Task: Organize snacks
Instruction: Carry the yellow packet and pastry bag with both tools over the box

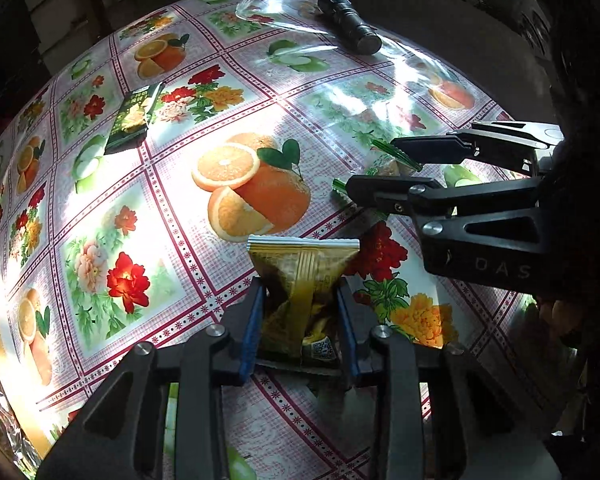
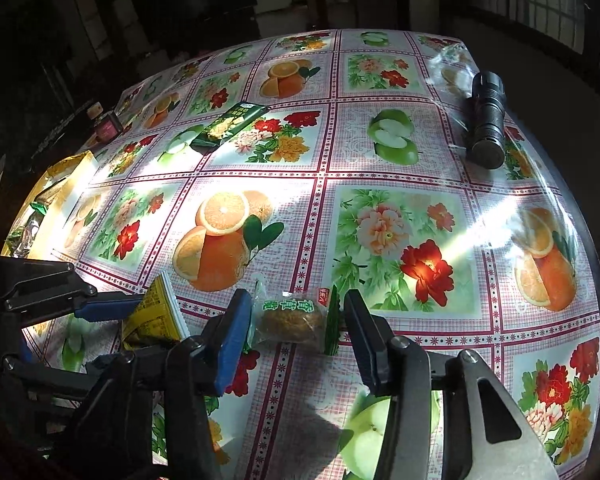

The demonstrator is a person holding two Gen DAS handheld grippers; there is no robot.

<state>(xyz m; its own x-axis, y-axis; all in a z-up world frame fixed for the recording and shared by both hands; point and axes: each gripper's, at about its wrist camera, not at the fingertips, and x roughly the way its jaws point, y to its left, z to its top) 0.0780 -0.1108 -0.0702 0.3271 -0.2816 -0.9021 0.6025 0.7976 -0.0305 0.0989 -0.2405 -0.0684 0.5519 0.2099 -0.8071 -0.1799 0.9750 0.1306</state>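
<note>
A left gripper clamps a gold packet between its blue-padded fingers just above a table covered in a glossy cloth of oranges, apples and flowers; the packet's sealed top edge stands up beyond the fingertips and its sides are pinched in. Just beside it, the right gripper has its jaws parted around a clear, green-edged cake wrapper that lies flat on the cloth, the fingers standing at either end of the wrapper; whether they touch it cannot be told. From the right wrist view the gold packet and the left gripper sit at the lower left, close to the wrapper; from the left wrist view the right gripper reaches in from the right, over the wrapper. A dark green packet lies well apart near the far left of the table, seen also at. A black flashlight rests on its side near the far edge, on crinkled clear plastic. At the table's left edge, a yellow box holds more wrapped snacks in strong sunlight.
</note>
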